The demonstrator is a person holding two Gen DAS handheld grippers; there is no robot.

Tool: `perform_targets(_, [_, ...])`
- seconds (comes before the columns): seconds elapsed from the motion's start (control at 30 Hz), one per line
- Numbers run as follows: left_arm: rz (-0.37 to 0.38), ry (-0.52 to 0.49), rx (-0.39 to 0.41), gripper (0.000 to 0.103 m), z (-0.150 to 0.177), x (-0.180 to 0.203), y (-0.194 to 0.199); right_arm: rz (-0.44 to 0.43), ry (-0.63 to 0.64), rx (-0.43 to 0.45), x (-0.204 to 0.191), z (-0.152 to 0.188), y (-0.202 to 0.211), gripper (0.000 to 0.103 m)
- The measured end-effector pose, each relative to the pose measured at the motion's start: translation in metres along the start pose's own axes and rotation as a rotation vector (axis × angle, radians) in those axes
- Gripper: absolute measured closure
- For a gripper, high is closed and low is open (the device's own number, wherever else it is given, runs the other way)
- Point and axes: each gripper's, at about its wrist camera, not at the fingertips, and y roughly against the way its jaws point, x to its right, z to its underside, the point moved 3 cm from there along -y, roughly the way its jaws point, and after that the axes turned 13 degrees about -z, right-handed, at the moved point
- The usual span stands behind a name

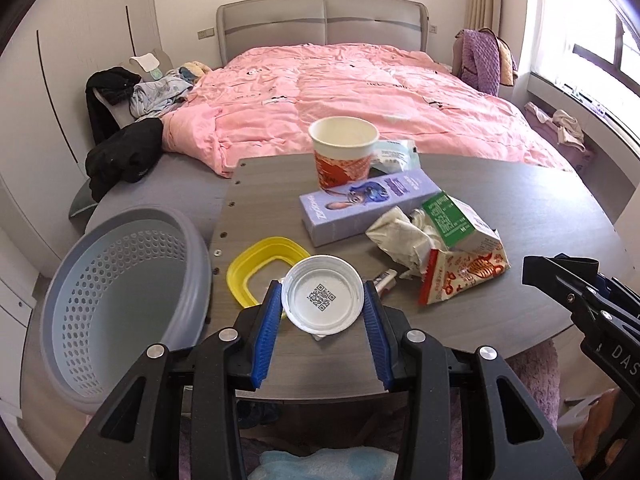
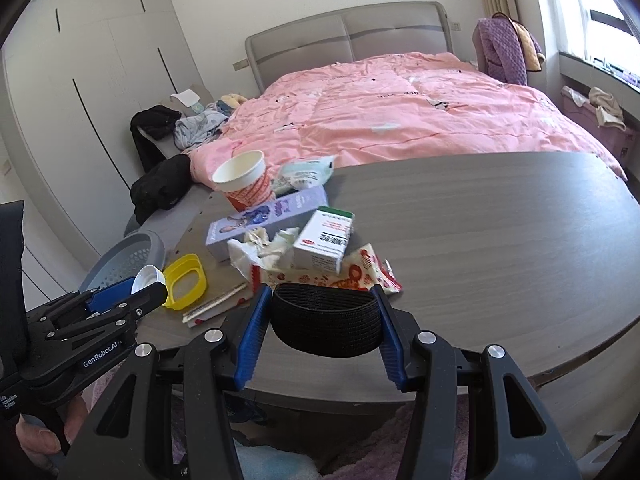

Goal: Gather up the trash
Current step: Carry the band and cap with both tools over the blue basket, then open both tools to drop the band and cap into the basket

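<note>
Perforated basket [image 1: 120, 300] holds nothing visible; paper cup [image 1: 343, 152] likewise.

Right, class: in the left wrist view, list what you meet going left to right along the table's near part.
Grey basket → yellow lid frame → white lid held in the left tongs → red snack wrapper → right tongs.

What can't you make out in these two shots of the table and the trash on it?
- Left wrist view: the small item under the white lid, mostly covered by the lid held in the left gripper.
- Right wrist view: the red snack wrapper, its near edge hidden by the black band held in the right gripper.
- Both views: the basket bottom, cut by its rim.
- Printing on the green-and-white carton: too small.
</note>
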Motion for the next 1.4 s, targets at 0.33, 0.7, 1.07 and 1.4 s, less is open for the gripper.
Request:
perform_targets(0.33, [-0.091,0.129,0.057,0.064,-0.007,-0.091,0.005,-0.119,0.131,-0.02,-0.084,-0.035,-0.037,0.054])
perform_targets(0.7, [-0.236,0.264,-0.005,0.064,0.009,-0.198,-0.027,-0.285,0.26,-0.124,-0.183,-0.04,-0.112,0.054])
perform_targets(1.07, [-0.28,0.353,-0.085,0.064,0.029,-0.261,-0.061,-0.352,0.32,-0.261,-0.238,-0.02,-0.176,0.054])
perform_targets(1.4, [-0.26,0.368,-0.111,0.064,0.033,-0.267,-0.078,-0.344,0.329,-0.32,-0.243,-0.009,-0.2,0.053])
